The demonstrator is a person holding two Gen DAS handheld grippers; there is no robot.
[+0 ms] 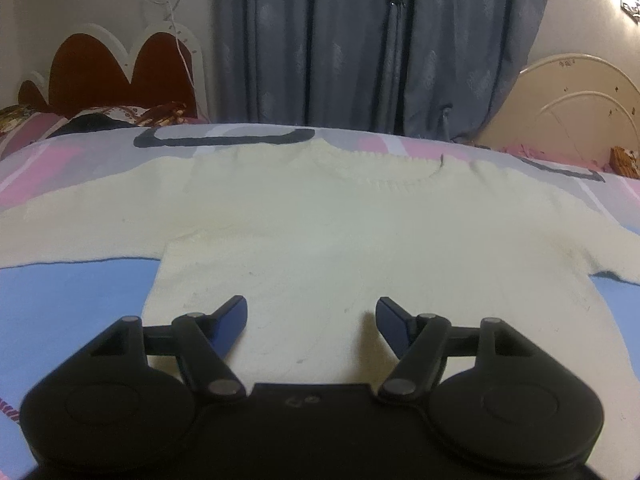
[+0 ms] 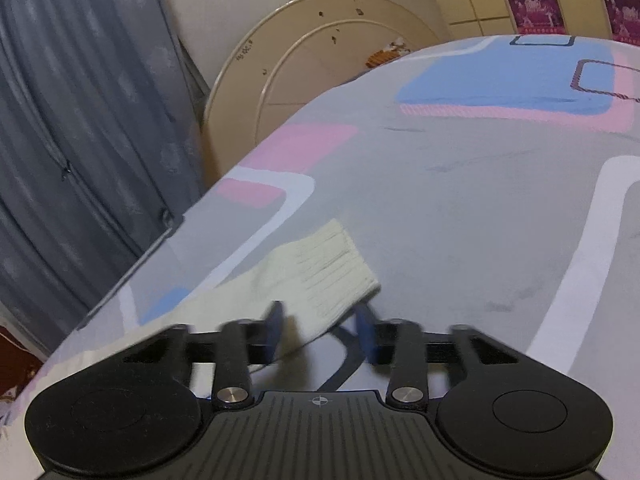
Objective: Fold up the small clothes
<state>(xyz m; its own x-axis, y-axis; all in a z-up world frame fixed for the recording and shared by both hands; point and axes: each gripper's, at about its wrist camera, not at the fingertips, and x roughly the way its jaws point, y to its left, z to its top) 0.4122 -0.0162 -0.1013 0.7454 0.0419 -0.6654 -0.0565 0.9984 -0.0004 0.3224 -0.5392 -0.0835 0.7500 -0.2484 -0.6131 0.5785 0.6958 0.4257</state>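
A small cream knit sweater [image 1: 304, 224] lies flat on the bed, neckline at the far side and both sleeves spread out. My left gripper [image 1: 312, 320] is open and empty, just above the sweater's lower body. In the right wrist view the ribbed cuff of one sleeve [image 2: 332, 272] lies on the bedsheet. My right gripper [image 2: 320, 330] is open, its blue fingers on either side of the sleeve just behind the cuff; I cannot tell if they touch it.
The bedsheet [image 2: 460, 184] is grey with pink, blue and white shapes. Blue curtains [image 1: 360, 40] hang behind the bed. A red and white headboard [image 1: 120, 64] is at far left, a cream round board [image 2: 304, 64] leans at the bed's far edge.
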